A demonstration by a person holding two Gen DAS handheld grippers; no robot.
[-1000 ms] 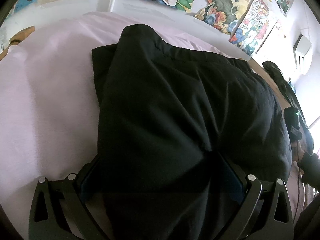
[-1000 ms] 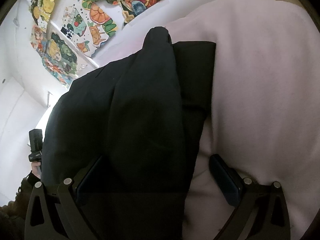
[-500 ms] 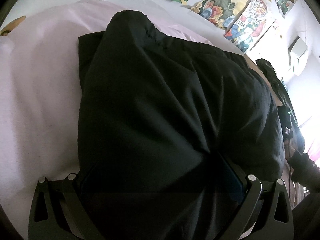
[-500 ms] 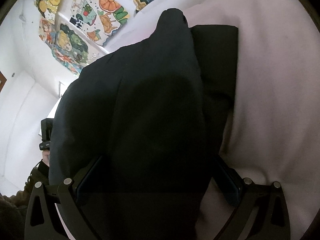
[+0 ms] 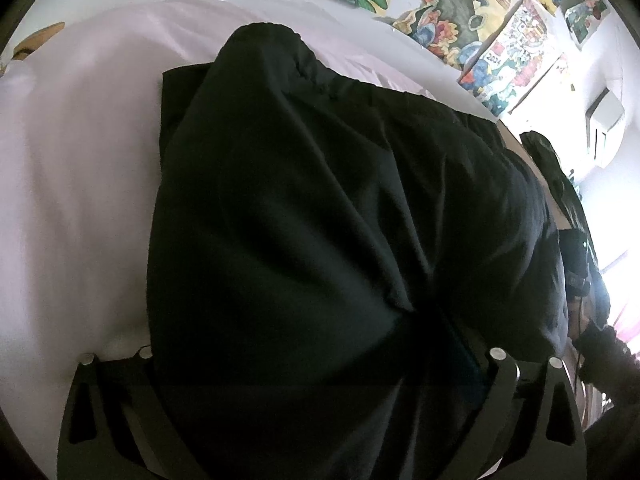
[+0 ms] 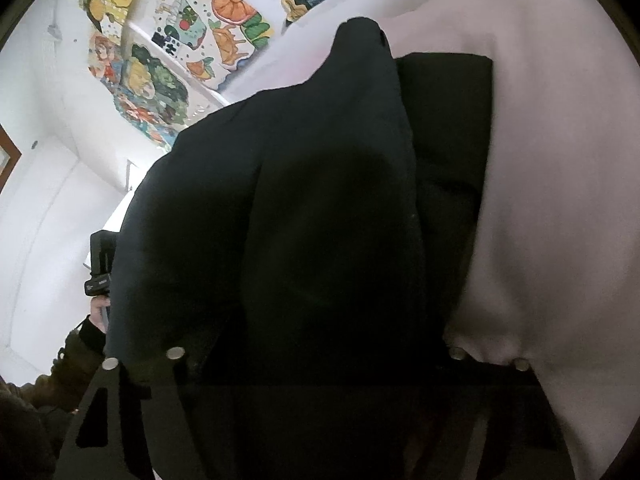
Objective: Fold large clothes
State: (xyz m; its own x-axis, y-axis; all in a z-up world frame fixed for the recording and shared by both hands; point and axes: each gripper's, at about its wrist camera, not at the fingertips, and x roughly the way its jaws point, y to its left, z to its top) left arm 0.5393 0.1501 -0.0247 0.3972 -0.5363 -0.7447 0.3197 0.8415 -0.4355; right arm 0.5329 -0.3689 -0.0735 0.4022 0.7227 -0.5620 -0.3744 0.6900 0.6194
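Note:
A large black garment [image 5: 320, 220] lies on a pale pink sheet [image 5: 72, 184] and fills most of both views [image 6: 320, 220]. It is lifted at the near edge and drapes forward over a flat folded layer whose corner shows in the right wrist view [image 6: 444, 120]. The cloth covers the fingers of my left gripper [image 5: 320, 360] and my right gripper [image 6: 320, 360], so I cannot see how the jaws stand. Only the gripper frames show at the bottom of each view. My right gripper's body also shows at the right of the left wrist view [image 5: 576, 256].
A white wall with colourful posters [image 5: 452, 4] stands behind the bed [image 6: 168, 64]. An air conditioner [image 5: 604, 120] hangs at upper right. The person's dark sleeve [image 6: 76, 352] and my left gripper's body [image 6: 100, 264] show at the left.
The black cloth has been carried forward over the flat layer. It now covers the right gripper's right finger, which showed before. More of the pink sheet is hidden.

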